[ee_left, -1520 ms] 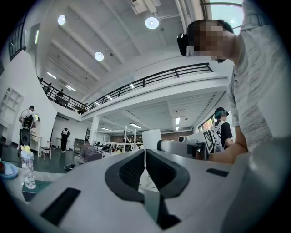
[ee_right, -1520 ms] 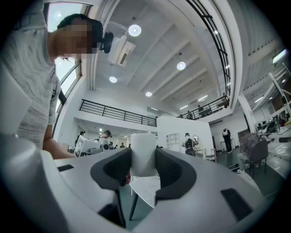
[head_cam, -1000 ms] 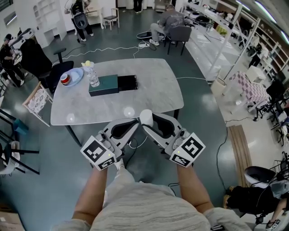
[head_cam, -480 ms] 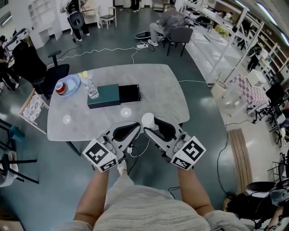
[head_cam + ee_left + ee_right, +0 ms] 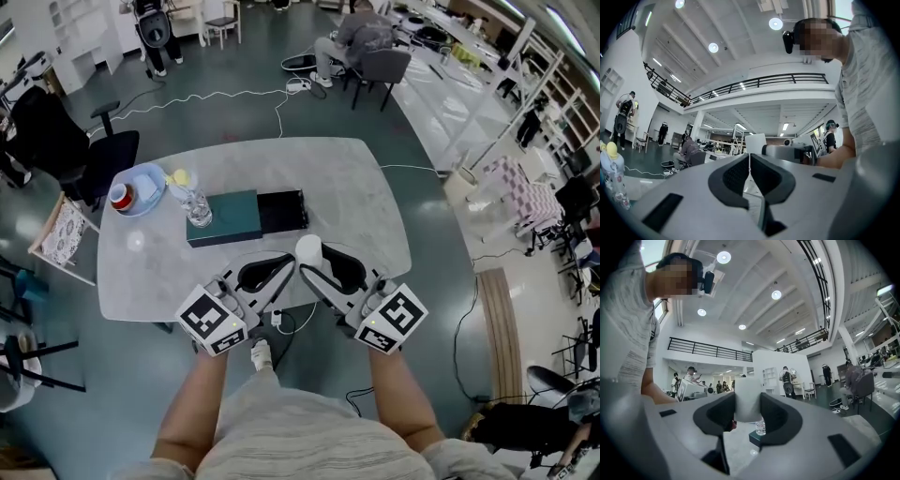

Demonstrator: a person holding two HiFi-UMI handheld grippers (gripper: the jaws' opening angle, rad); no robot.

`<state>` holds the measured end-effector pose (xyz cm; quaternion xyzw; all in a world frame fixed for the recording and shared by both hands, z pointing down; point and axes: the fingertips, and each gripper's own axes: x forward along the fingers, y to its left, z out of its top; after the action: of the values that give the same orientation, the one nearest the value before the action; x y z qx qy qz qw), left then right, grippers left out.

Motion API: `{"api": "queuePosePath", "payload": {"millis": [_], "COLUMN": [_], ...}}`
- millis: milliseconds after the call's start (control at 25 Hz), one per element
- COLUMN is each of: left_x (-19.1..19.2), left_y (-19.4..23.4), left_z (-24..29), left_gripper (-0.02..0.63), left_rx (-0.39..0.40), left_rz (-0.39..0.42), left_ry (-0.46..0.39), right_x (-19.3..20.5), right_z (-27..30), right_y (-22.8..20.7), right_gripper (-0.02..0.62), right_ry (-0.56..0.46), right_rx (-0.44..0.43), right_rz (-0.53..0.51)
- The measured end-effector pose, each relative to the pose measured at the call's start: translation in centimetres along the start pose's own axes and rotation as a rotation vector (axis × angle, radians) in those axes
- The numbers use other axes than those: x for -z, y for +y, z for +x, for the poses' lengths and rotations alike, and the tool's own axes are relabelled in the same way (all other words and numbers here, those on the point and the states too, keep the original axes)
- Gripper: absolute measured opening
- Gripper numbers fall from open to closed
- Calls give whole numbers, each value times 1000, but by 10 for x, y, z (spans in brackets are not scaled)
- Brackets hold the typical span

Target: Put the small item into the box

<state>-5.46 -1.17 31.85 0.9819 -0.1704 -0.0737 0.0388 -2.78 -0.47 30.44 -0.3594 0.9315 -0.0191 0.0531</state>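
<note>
The small white cylinder-shaped item [image 5: 308, 249] was clamped between the jaws of the right hand-held gripper [image 5: 748, 414], its pale body filling the gap between the two dark pads and standing above them. From the head view it hung over the near edge of the pale grey, rounded, stone-look desk [image 5: 349, 192], not resting on anything and not touching the surface.

The left hand-held gripper [image 5: 750, 169] was just beside it, jaws pressed together with nothing between them.

Further in on the desk lay the flat dark green box [image 5: 225, 217], with a black open tray section [image 5: 283, 210] drawn out on its right side. The item was near that tray but clearly short of it, with bare desk between the two.

As I judged it, the pick-up was done and the carry only partly so: the item was in hand but had yet to be brought over the black opening, lowered in and let go.

To the box's left stood a clear plastic water bottle [image 5: 198, 208], touching or almost touching the box's corner. Beyond it sat a light blue plate [image 5: 153, 190] holding a red-and-white round thing, with something small and yellow beside it that I couldn't make out.
</note>
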Motion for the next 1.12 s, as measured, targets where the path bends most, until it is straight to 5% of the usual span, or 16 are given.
{"api": "queuePosePath", "payload": {"millis": [520, 1120], "left_x": [-7, 13], "left_y": [103, 141], "left_z": [-8, 28], "left_gripper": [21, 21], "left_rx": [14, -83], "left_rz": [-23, -54], "left_ry": [-11, 7], "right_x": [10, 28], "right_z": [97, 112], "right_y": [-39, -92], "right_gripper": [186, 186], "right_ry": [25, 97], "right_rx": [5, -88], "right_rz": [-7, 10]}}
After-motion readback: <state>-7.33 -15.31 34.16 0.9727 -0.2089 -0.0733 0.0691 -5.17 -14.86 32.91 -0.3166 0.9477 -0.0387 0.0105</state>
